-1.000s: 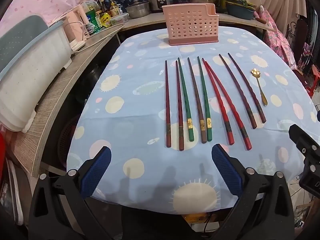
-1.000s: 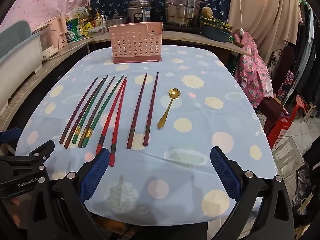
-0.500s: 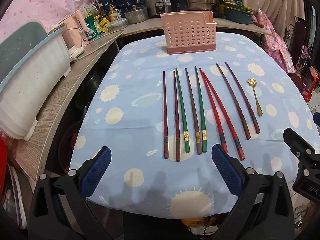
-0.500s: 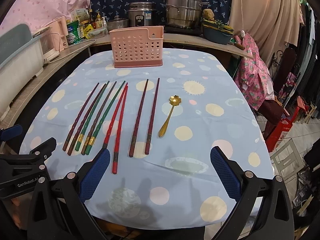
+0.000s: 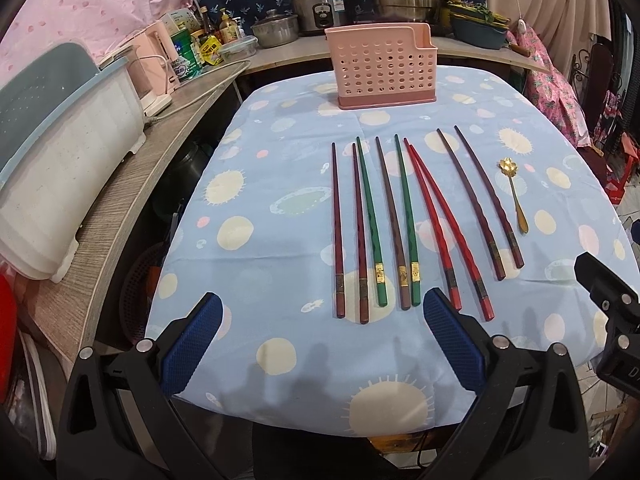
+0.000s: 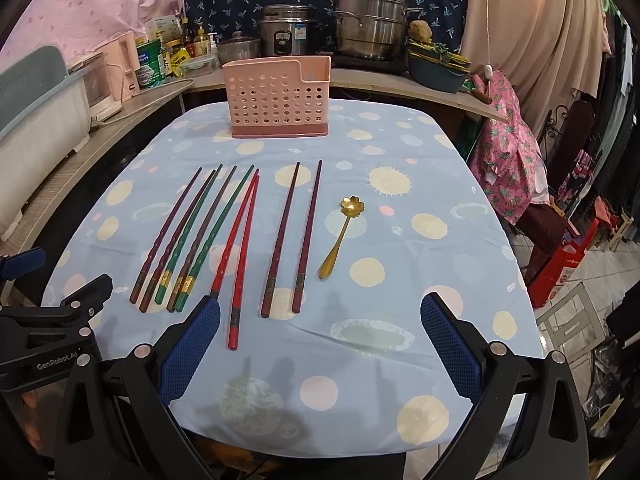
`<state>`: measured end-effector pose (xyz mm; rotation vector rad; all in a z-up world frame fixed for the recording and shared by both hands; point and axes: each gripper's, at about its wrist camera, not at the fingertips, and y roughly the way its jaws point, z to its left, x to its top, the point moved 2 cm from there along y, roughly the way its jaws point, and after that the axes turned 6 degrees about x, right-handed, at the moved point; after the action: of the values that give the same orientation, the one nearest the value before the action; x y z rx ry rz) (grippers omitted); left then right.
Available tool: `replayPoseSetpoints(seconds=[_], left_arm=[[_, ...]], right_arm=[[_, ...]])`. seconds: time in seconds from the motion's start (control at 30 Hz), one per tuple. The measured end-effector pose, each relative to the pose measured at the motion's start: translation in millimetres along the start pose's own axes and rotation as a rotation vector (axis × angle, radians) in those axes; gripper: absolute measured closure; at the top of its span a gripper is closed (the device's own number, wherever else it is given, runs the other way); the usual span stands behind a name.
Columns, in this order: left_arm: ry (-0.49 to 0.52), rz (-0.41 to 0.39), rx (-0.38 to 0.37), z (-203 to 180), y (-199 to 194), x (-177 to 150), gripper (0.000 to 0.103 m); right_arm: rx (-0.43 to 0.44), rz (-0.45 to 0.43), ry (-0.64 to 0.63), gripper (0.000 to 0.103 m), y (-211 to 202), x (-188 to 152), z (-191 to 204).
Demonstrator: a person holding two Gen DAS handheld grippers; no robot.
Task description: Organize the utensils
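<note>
Both grippers idle: left gripper (image 5: 322, 334) and right gripper (image 6: 320, 336) spread wide, holding nothing, hovering over the near edge. Chopsticks (image 5: 404, 220) lie in a row mid-tabletop, thick ends toward us, probably laid out for easy pickup; gold spoon (image 6: 341, 236) just to their right. Pink perforated holder (image 6: 278, 98) stands upright at the far end, likely the drop target. Tabletop (image 6: 420, 300) has a blue spotted cloth; cluttered kitchen counter with steel pots (image 6: 370, 20) behind.

Only thing I can actually read is "GenRobot.AI" printed on the left gripper (image 6: 56, 354) body. Labels on the green can (image 6: 149, 65) are too blurry.
</note>
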<state>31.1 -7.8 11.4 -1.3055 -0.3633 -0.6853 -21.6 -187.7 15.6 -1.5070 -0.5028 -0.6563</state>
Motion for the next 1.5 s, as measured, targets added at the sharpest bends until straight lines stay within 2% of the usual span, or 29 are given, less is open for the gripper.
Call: replayPoseSetpoints(seconds=[0.5,1.5], left_arm=[[0.000,-0.018,-0.002,3.0,-9.9,2.6,0.007],[0.000,0.022,-0.026,2.8,-5.6,-1.2,0.007]], right_arm=[[0.005,-0.010,-0.010,0.007,-4.7,7.8,3.6],[0.003,0.011,0.001,0.007,-3.2,6.5,3.1]])
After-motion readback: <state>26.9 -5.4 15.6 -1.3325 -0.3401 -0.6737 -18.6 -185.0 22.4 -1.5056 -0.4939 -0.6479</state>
